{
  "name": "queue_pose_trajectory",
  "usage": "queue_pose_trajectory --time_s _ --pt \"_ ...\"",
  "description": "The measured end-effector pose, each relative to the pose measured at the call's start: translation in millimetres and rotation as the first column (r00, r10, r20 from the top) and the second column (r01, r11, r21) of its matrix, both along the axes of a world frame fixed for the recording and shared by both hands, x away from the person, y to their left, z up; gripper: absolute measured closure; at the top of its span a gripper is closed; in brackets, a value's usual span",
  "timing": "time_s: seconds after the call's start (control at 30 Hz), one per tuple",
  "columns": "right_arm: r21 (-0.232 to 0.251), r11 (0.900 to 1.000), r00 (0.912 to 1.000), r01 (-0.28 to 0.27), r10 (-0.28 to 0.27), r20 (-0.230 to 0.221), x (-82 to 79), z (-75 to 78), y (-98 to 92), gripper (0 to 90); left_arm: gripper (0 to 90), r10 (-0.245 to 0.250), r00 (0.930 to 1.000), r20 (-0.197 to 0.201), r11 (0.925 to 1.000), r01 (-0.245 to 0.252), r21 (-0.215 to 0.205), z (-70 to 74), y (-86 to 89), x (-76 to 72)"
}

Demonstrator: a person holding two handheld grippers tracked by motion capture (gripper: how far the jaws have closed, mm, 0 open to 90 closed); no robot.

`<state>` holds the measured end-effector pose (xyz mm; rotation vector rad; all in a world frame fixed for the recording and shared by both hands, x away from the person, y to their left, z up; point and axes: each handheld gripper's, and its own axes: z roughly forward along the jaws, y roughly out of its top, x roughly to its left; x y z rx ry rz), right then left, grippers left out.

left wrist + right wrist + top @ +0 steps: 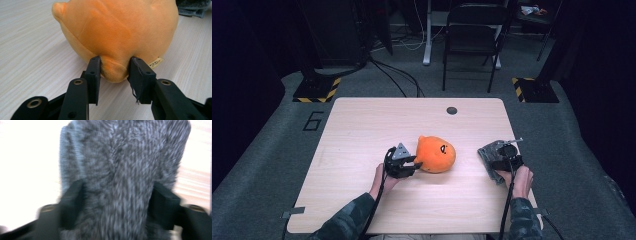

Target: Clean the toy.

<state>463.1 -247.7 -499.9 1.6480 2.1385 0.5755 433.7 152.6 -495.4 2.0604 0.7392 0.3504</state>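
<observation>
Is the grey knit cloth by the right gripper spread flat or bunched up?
Bunched up. The grey knit cloth sits as a small rumpled heap near the table edge, and in the right gripper view its folds rise between the jaws.

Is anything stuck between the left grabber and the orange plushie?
No, nothing visible is in the way. The left gripper already has its two jaws on either side of a small bump on the orange plush toy, with the pads pressed against it. Around them there is just bare wooden table.
</observation>
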Motion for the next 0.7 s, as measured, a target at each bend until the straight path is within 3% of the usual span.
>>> queue_pose_trajectory --time_s 0.23,0.3,0.47,0.7 --pt "0.059 0.996 0.9978 0.064 -0.065 0.014 -3.0 0.0 -7.1 53.9 63.9 0.003 1.0000 0.000 1.0000 -0.003 0.001 0.2 -0.1 -0.4" --pt "0.075 0.994 0.9960 0.085 -0.087 0.018 -4.6 0.5 -9.0 62.4 64.0 0.004 1.0000 0.000 1.0000 -0.004 0.000 0.0 -0.3 -0.4" --pt "0.044 0.998 0.9973 0.054 -0.056 0.048 -5.2 1.4 -6.4 75.0 67.6 0.005 1.0000 -0.001 1.0000 -0.005 -0.006 -0.4 0.2 0.0" --pt "0.098 0.995 0.9941 -0.018 0.007 0.108 -11.2 21.7 6.5 76.0 71.7 0.005 1.0000 0.003 0.9999 -0.005 -0.012 0.5 -0.2 -1.6"
